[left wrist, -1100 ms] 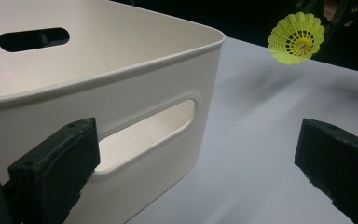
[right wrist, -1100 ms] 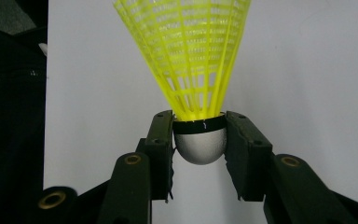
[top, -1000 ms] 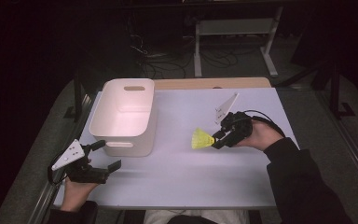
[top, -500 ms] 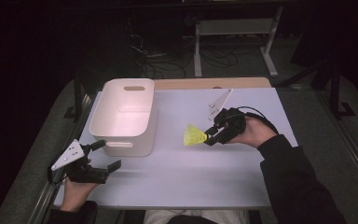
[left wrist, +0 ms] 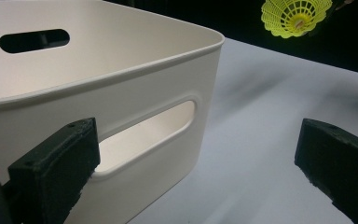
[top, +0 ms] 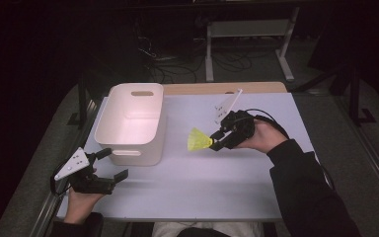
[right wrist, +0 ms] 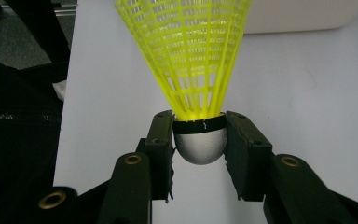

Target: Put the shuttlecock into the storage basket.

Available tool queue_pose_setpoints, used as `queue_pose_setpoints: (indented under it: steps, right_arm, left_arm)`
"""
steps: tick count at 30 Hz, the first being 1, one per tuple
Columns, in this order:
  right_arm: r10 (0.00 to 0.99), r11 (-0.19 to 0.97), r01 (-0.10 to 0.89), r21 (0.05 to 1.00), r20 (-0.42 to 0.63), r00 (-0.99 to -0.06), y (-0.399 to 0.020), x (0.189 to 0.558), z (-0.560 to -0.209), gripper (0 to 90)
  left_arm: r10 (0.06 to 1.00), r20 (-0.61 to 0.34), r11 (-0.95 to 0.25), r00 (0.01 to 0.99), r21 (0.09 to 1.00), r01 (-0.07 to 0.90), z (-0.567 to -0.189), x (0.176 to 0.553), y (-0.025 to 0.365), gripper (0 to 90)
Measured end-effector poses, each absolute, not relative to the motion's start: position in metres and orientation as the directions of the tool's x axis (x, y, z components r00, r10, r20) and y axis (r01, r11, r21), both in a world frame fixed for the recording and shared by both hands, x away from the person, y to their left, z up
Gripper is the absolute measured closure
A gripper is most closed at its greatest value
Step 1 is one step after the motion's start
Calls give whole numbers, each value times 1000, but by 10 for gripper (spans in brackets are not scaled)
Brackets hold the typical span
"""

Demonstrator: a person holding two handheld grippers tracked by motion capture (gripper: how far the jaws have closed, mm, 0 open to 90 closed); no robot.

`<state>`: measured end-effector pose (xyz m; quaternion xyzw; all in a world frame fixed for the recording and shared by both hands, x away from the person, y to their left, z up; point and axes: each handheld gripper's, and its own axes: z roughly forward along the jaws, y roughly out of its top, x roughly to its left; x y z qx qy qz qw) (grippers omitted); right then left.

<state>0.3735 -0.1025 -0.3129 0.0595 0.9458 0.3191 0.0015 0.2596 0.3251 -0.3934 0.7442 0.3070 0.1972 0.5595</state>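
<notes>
Gripping shuttlecock [right wrist: 191,60] cork, right gripper [top: 219,140] fingers clenched, aimed toward bin [top: 128,143]; left gripper [top: 109,164] fingers released.

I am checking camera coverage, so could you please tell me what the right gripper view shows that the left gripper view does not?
Right gripper view alone: the right gripper, jaws clamped on the shuttlecock's silver cap, and a dark sleeve at the left.

Left gripper view alone: the left gripper, jaws wide apart, and the handle slot in the white bin's near wall.

Both: the yellow shuttlecock, the white bin and the white table.
</notes>
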Motion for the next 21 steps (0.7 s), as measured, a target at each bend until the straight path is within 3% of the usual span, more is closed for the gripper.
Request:
queue_pose_setpoints:
  steps: [21]
  right_arm:
    - [85,776,77,626,17,-996,-78,380,-303,624]
  left_arm:
    - [677,-51,-185,734,954,237,-393,259,325,0]
